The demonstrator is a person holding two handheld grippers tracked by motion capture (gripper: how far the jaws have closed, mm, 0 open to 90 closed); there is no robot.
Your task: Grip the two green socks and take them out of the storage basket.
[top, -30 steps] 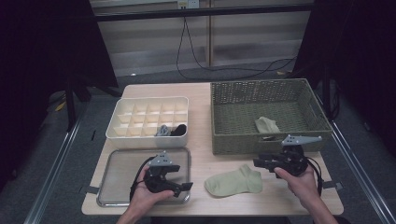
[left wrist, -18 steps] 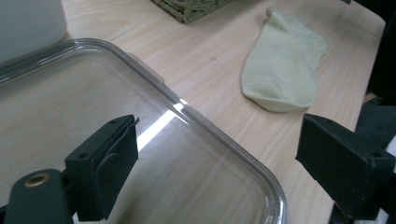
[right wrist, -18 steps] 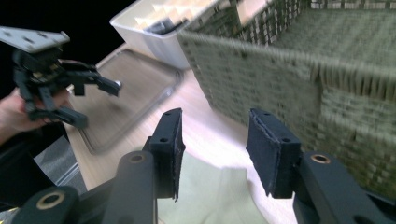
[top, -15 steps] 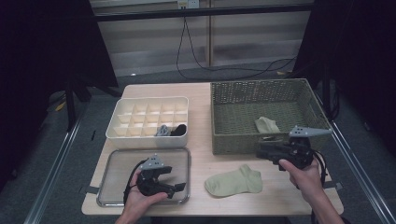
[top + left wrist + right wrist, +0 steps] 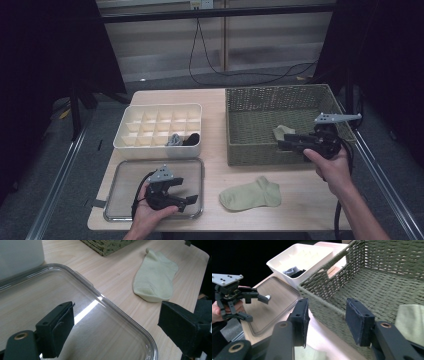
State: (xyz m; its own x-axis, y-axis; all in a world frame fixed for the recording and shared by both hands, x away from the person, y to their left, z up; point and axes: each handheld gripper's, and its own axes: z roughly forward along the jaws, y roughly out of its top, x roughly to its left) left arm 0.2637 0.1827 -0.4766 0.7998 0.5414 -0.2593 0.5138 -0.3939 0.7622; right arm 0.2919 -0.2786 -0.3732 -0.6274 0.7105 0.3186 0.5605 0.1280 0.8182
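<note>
Near the front left corner of the pale wooden worktop [image 5: 220, 102], the left gripper [image 5: 186, 192] is hovering over a clear plastic rectangular lid [image 5: 125, 172] that is lying flat on the wood. Its jaws are standing wide apart with nothing between them, and in the left gripper view they are spanning the lid's rounded corner [image 5: 140, 335]. Just beyond that lid's right edge, toward the front edge of the worktop, a pale yellow-green ankle sock [image 5: 251, 193] is lying flat and untouched; the left gripper view is showing the same sock [image 5: 155, 277] a little past the lid.

Over at the right side, the right gripper [image 5: 287, 142] is hanging at the front wall of an olive-green woven rectangular basket [image 5: 260, 100], its jaws parted moderately and empty. The right gripper view is showing those jaws straddling the basket's near wall [image 5: 327, 300], though whether they are touching it cannot be told. A second pale green sock [image 5: 281, 131] is resting inside the basket.

Behind the lid, a cream plastic divided organiser box [image 5: 160, 120] is sitting near the left edge, holding a grey sock [image 5: 174, 139] and a black sock [image 5: 192, 138] in neighbouring front compartments.
</note>
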